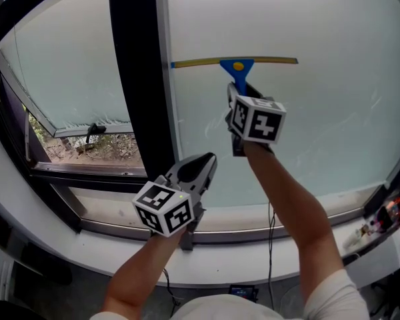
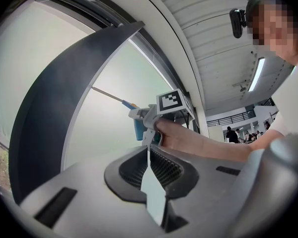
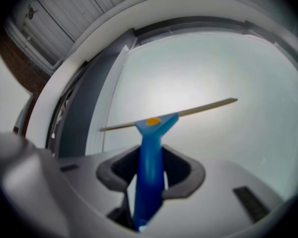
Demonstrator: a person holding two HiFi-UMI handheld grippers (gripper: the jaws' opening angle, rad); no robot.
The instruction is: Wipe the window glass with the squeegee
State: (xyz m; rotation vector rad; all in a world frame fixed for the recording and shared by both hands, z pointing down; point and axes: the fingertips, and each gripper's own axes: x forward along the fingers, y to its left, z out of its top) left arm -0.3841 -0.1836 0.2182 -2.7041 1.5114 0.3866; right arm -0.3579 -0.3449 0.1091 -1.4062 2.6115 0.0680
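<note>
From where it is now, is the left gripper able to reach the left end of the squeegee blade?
Probably yes. The left gripper, shut and empty, has open air up to that end of the squeegee. Only the handle is taken, by the right gripper.

Soft, even daylight comes through the window glass [image 1: 320, 132] beyond the fingers [image 3: 180, 177], casting no hard shadows. All three views bow toward dark, vignetted edges. The right gripper view is soft throughout; the squeegee [image 3: 150, 152] handle between those fingers looks blurred, perhaps defocused. A ceiling strip light [image 2: 257, 73] glows up and right of the left fingers [image 2: 131, 171].
</note>
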